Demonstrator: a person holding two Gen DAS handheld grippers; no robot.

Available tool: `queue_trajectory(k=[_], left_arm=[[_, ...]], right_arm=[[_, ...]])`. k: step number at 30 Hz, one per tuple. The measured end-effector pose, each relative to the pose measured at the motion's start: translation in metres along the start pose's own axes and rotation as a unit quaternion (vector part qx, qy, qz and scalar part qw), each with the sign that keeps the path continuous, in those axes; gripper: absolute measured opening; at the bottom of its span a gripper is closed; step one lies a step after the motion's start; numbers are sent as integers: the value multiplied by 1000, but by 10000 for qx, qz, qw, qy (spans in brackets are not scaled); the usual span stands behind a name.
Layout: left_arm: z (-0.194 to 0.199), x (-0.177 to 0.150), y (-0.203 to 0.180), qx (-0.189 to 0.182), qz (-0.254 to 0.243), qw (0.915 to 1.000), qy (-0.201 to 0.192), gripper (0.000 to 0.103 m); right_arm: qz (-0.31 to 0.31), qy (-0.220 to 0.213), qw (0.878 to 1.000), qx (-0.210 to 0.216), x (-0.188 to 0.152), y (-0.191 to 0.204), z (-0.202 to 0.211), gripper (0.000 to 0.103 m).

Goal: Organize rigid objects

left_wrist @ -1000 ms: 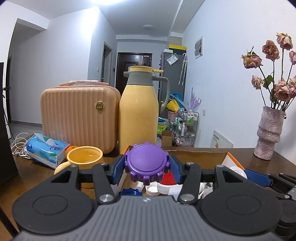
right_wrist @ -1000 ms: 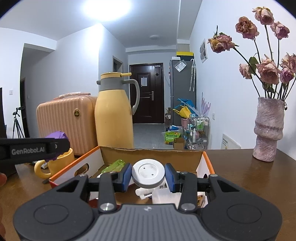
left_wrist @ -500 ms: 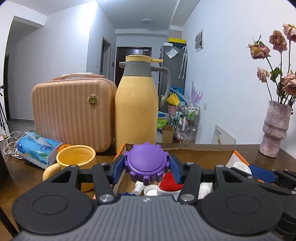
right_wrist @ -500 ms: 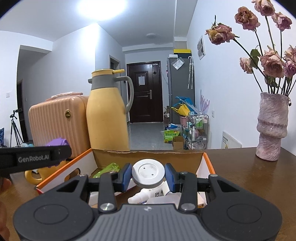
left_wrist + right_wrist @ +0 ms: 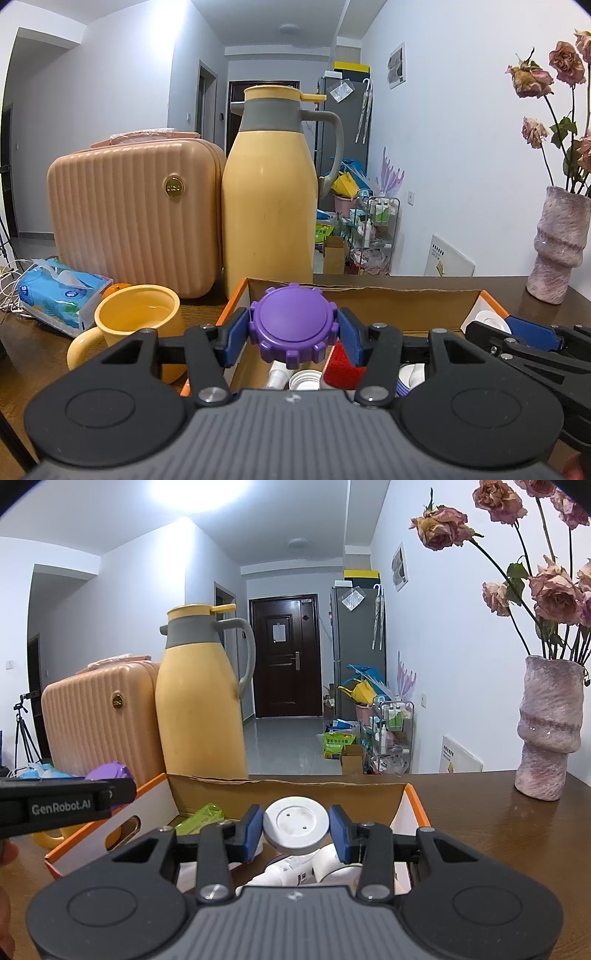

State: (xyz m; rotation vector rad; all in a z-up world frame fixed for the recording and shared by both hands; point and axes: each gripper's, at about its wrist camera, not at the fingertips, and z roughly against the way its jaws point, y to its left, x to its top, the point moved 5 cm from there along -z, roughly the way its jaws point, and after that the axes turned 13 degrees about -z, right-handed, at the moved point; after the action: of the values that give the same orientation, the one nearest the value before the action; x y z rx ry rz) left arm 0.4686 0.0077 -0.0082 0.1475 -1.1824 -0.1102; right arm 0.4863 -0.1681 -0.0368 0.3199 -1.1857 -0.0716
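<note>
My left gripper [image 5: 293,332] is shut on a purple toothed lid [image 5: 293,325], held over the left part of an orange-edged cardboard box [image 5: 369,295]. Inside the box lie white caps, a small white bottle and a red piece [image 5: 341,365]. My right gripper [image 5: 295,829] is shut on a round white lid [image 5: 295,827] above the same box [image 5: 288,794], where white bottles [image 5: 295,871] and a green clear piece [image 5: 201,818] lie. In the right wrist view the left gripper's side [image 5: 62,805] shows at the left with the purple lid [image 5: 109,771]. In the left wrist view the right gripper [image 5: 517,336] enters from the right.
Behind the box stand a tall yellow thermos jug [image 5: 271,199] and a peach ribbed case [image 5: 133,214]. A yellow mug [image 5: 136,325] and a blue tissue pack [image 5: 62,291] sit left of the box. A pink vase [image 5: 546,731] with dried roses stands at the right on the brown table [image 5: 480,830].
Both grippers have moved forward and slightly down over the box, each keeping its lid. The jug, case and box have grown nearer in both views.
</note>
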Motion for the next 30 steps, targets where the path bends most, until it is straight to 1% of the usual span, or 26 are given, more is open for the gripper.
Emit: queue_trajectory(k=[5, 7, 8, 9, 10, 11, 12, 14, 16, 20, 30], left_arm=[[-10, -1, 0, -13, 7, 10000, 95, 55], [-12, -1, 1, -26, 4, 9999, 142, 68], [-13, -2, 1, -14, -6, 9999, 148, 80], [-14, -3, 2, 2, -17, 9999, 151, 86], [-14, -2, 3, 20, -23, 9999, 142, 89], [-13, -3, 4, 45, -32, 9999, 121, 100], [-12, -3, 5, 53, -39, 9999, 107, 103], [-11, -3, 7, 97, -5, 9999, 92, 103], [-11, -3, 7, 106, -21, 9999, 89, 103], [-13, -4, 5, 139, -74, 9998, 135, 103], [-13, -4, 6, 150, -74, 9998, 124, 103]], right_arm=[[29, 97, 9999, -35, -1, -2, -8, 39], [38, 158, 9999, -50, -2, -4, -10, 39], [56, 168, 9998, -85, -2, -5, -10, 44], [76, 171, 9997, -138, -1, -6, -10, 54], [73, 145, 9997, -167, 0, -7, -10, 61], [52, 126, 9997, -184, 1, -9, -9, 77], [16, 91, 9997, -217, 2, -10, -7, 93], [-21, -32, 9996, -295, 4, -13, -4, 103], [-11, -71, 9994, -341, 5, -14, -3, 103], [-55, 0, 9992, -392, 5, -17, -5, 103], [-73, -1, 9991, -418, 5, -17, -3, 103]])
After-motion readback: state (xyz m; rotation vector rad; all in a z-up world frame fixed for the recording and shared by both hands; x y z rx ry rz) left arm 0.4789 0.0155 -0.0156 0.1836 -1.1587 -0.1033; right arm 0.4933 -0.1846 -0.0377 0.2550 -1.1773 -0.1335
